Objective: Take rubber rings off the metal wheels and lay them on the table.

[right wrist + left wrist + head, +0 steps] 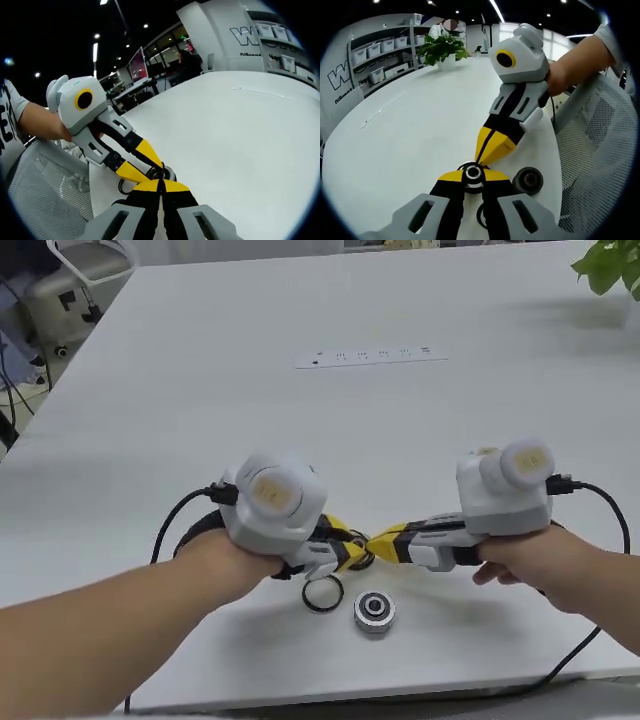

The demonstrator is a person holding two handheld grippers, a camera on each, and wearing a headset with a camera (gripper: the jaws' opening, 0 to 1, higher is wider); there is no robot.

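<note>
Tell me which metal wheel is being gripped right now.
The wheel between the fingers of the left gripper; the other wheel lies flat on the table beside a loose rubber ring.

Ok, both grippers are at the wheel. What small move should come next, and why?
Probably draw the right gripper slowly away, peeling the rubber ring off. The left gripper clamps the metal wheel in its jaws, and the right jaws look shut on its rim. One loose ring already lies on the table, beside a second wheel.
</note>
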